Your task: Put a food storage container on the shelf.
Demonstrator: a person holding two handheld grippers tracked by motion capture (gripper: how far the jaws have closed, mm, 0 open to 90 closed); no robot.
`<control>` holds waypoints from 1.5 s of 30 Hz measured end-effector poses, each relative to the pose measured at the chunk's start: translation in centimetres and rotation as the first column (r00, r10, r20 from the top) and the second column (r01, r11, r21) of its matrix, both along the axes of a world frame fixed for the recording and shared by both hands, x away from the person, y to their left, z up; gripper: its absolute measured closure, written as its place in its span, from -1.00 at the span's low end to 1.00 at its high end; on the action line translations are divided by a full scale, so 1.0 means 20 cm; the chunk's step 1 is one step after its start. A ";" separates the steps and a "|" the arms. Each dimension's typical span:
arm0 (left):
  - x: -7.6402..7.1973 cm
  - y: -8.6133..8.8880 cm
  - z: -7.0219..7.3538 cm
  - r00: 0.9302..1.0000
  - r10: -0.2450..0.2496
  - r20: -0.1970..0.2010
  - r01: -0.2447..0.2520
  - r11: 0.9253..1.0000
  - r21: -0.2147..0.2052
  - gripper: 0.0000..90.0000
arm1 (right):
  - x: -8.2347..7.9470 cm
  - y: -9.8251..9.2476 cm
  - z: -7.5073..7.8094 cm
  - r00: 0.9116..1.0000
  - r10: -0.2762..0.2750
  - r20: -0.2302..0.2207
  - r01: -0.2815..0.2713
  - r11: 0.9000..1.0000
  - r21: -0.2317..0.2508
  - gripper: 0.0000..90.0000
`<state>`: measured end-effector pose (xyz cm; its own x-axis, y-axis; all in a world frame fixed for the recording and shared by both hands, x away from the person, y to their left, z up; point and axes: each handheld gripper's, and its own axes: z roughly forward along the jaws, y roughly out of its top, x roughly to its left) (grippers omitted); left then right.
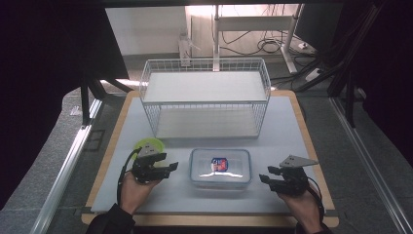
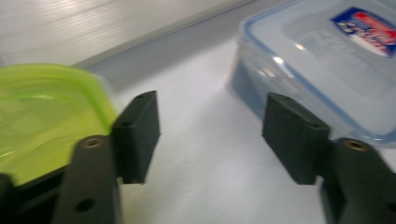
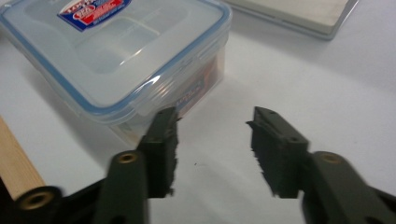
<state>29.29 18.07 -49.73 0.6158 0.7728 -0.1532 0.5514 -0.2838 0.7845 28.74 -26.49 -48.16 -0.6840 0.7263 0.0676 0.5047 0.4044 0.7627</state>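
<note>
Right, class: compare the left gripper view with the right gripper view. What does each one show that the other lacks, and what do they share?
Left gripper view: a lime-green lidded container beside the left gripper, whose open jaws have only table between them. Right gripper view: the table's wooden edge and the right gripper, also open over bare table. Both: the clear plastic food box with its blue-rimmed lid and red-and-blue label, and the white table top.

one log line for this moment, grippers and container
left gripper: open, empty | right gripper: open, empty | clear container: lid on, between them, untouched | green lid: beside left jaws
</note>
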 end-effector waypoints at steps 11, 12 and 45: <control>0.01 -0.08 0.04 0.995 -0.103 0.002 0.103 0.994 -0.022 -0.72 | 0.02 0.06 0.03 0.998 0.050 0.044 -0.051 0.998 0.022 -0.76; 0.02 -0.10 0.05 0.992 -0.124 0.000 0.124 0.992 -0.019 -0.75 | 0.03 0.06 0.04 0.998 0.053 0.041 -0.054 0.998 0.034 -0.82; 0.21 -0.30 -0.09 0.933 -0.294 -0.207 0.257 0.948 -0.189 -1.00 | 0.29 0.26 -0.07 0.945 0.169 -0.279 -0.121 0.976 0.182 -0.93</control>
<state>33.40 12.10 -51.49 0.7343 0.5328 -0.4206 0.6394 -0.3347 0.6922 34.45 -21.22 -49.63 -0.7141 0.5835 0.3868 0.6594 0.3751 0.6515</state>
